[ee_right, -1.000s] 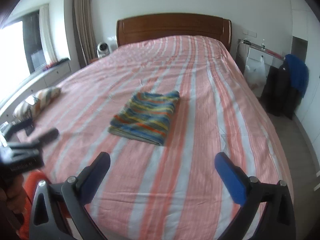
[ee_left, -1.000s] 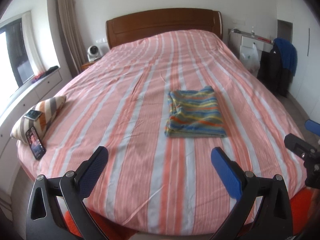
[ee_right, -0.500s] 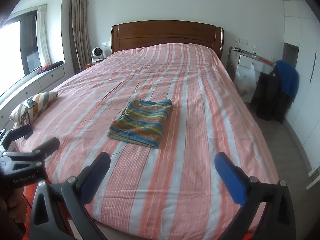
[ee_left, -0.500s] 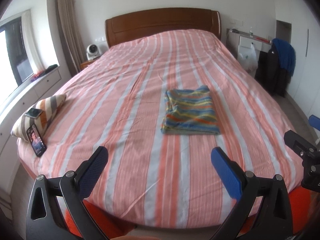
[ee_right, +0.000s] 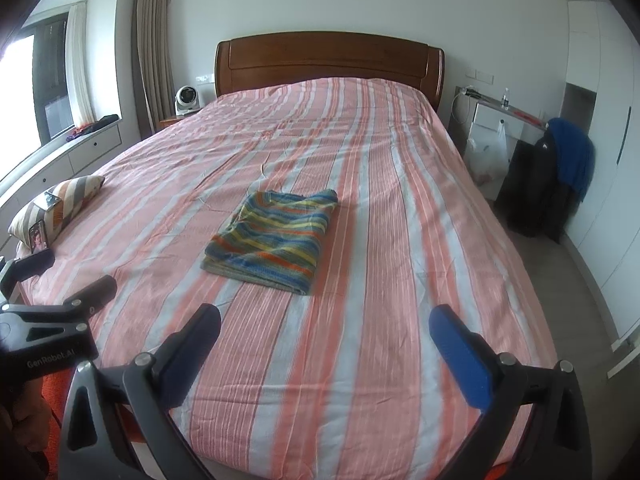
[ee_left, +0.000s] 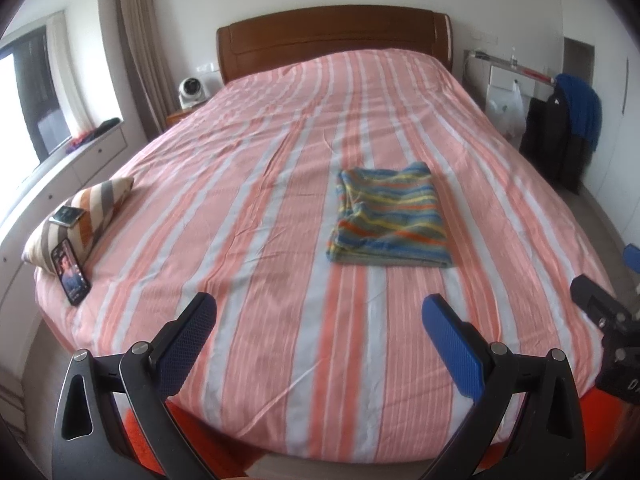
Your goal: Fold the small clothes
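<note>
Both your grippers — left gripper (ee_left: 318, 338), right gripper (ee_right: 325, 342) — spread wide, empty, hanging off bed (ee_right: 400, 208) foot; striped garment (ee_right: 274, 234) lies mid-bed folded flat — looks done.

Ahead of the left gripper (ee_left: 319, 322), the folded striped garment (ee_left: 390, 216) hides its inner layers and its kind cannot be told, the right gripper (ee_left: 608, 320) is cut by the frame's right edge, and the phone (ee_left: 70, 272) screen leftward is too small to read.
</note>
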Action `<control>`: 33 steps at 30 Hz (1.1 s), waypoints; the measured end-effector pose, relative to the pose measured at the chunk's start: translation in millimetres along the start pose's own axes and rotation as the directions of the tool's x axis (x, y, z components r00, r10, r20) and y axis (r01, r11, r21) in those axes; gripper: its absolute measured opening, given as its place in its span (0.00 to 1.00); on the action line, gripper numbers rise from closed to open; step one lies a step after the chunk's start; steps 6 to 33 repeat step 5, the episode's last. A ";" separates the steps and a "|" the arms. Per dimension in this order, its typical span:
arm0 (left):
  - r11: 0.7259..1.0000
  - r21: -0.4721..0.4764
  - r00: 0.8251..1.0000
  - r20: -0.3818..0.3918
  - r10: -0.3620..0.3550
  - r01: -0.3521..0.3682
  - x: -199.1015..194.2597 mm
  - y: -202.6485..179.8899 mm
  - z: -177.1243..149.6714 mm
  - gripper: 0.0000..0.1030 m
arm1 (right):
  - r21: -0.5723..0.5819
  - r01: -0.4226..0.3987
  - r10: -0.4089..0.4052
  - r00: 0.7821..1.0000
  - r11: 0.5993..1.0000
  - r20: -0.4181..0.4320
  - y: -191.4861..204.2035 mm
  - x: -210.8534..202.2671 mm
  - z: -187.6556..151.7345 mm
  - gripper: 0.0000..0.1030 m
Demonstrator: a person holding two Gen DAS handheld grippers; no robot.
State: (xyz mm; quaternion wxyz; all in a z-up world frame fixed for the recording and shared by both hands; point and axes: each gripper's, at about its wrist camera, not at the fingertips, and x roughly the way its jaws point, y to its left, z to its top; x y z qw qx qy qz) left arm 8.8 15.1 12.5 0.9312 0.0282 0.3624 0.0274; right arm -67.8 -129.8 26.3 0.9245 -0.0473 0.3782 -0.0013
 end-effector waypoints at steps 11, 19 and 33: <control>1.000 -0.001 1.000 0.015 0.006 -0.006 -2.0 -1.8 1.1 1.00 | 0.007 -0.005 0.006 1.000 1.000 -0.007 0.2 2.4 -3.0 1.00; 1.000 -0.001 1.000 0.015 0.006 -0.006 -2.0 -1.8 1.1 1.00 | 0.007 -0.005 0.006 1.000 1.000 -0.007 0.2 2.4 -3.0 1.00; 1.000 -0.001 1.000 0.015 0.006 -0.006 -2.0 -1.8 1.1 1.00 | 0.007 -0.005 0.006 1.000 1.000 -0.007 0.2 2.4 -3.0 1.00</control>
